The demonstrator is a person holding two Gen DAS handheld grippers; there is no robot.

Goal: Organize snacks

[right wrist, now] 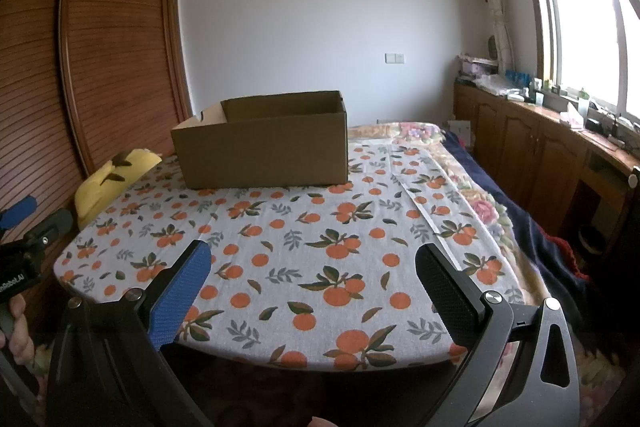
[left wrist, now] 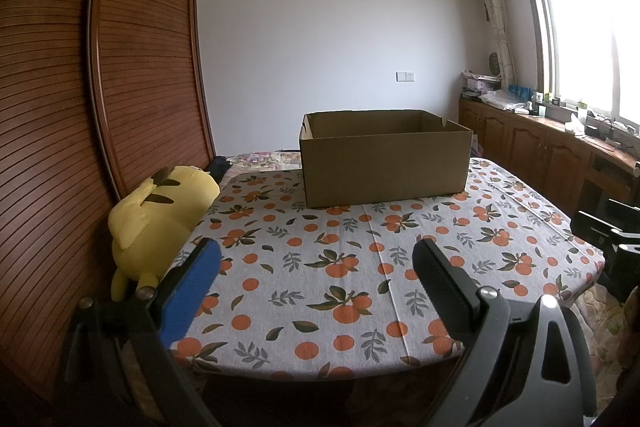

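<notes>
An open brown cardboard box (left wrist: 384, 163) stands at the far side of a table covered with an orange-print cloth (left wrist: 340, 267); it also shows in the right wrist view (right wrist: 264, 155). Its inside is hidden from both views. No snacks are visible. My left gripper (left wrist: 318, 259) is open and empty, held over the table's near edge. My right gripper (right wrist: 314, 263) is open and empty too, over the near edge. The left gripper also shows at the left edge of the right wrist view (right wrist: 24, 227).
A yellow plush toy (left wrist: 156, 223) lies at the table's left edge against a wooden slatted wardrobe (left wrist: 120, 67). A bed with a floral blanket (right wrist: 500, 195) lies right of the table. A wooden cabinet (right wrist: 540, 147) with clutter runs under the window.
</notes>
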